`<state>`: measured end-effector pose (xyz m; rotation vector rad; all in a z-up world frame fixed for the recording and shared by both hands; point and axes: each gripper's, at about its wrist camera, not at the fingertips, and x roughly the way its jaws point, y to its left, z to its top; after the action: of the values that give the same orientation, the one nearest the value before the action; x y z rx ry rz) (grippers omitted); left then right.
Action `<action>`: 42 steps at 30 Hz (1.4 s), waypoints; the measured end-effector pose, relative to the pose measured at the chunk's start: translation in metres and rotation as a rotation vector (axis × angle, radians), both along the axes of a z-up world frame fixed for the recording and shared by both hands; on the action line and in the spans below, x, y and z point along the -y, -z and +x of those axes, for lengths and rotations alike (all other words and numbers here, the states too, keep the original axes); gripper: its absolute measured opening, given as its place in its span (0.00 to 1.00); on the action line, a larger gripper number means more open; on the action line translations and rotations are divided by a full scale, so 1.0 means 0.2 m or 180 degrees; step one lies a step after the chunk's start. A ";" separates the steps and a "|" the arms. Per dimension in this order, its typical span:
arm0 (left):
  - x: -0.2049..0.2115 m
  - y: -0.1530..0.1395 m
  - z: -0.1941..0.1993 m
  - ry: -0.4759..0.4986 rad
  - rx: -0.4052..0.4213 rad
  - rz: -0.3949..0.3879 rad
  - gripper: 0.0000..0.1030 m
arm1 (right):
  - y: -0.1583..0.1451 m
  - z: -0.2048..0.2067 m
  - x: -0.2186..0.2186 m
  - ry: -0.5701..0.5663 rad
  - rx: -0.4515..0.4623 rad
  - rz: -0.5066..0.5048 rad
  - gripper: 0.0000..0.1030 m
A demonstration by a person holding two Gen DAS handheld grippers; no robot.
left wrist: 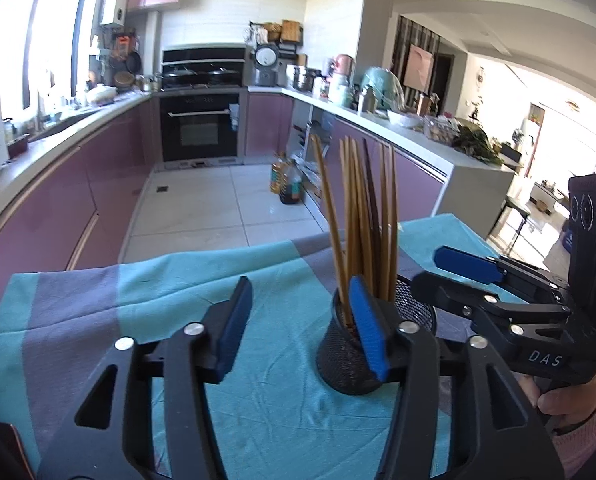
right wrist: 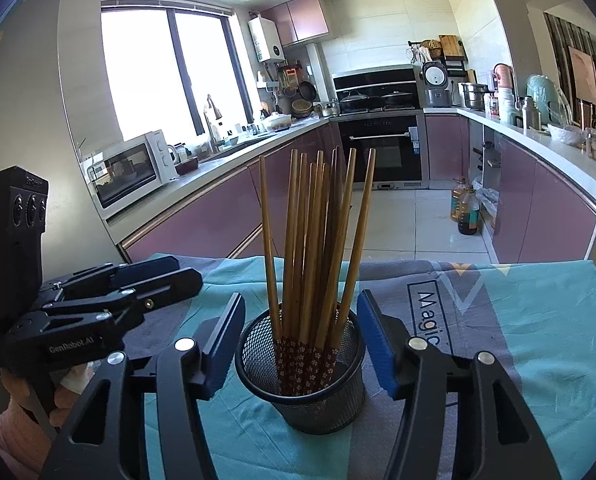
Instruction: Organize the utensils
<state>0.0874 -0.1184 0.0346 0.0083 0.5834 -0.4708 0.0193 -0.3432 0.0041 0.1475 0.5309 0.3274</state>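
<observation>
A black mesh cup (right wrist: 302,392) stands upright on the teal and grey cloth (right wrist: 518,340). It holds several wooden chopsticks (right wrist: 318,248), tips up, with patterned red ends down inside. My right gripper (right wrist: 302,340) is open, one finger on each side of the cup, not touching it. My left gripper (left wrist: 302,328) is open and empty to the left of the cup (left wrist: 346,356); its right finger (left wrist: 368,332) covers part of the cup and chopsticks (left wrist: 358,224). The right gripper also shows at the right of the left wrist view (left wrist: 450,280), and the left gripper at the left of the right wrist view (right wrist: 178,276).
The cloth covers a table whose far edge (left wrist: 218,256) drops to the kitchen floor. Purple cabinets and counters run along both sides, an oven (right wrist: 386,148) at the back. Oil bottles (right wrist: 464,208) stand on the floor. A microwave (right wrist: 134,168) sits on the left counter.
</observation>
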 end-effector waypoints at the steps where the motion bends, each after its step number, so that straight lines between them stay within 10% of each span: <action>1: -0.02 -0.01 -0.02 -0.0047 0.0053 -0.0011 0.58 | 0.00 -0.02 -0.01 0.0018 0.0036 -0.0032 0.65; 10: -0.19 -0.05 -0.22 -0.0406 0.0505 0.0016 0.94 | -0.02 -0.15 -0.05 0.0134 0.0346 -0.0252 0.93; 42: -0.44 -0.12 -0.71 -0.1085 0.1210 -0.0045 0.94 | -0.06 -0.39 -0.17 0.0549 0.0998 -0.0436 0.93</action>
<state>-0.0544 -0.0313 0.0596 -0.0148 0.2002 -0.1339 -0.0587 -0.3086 0.0153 0.0076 0.2266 0.1406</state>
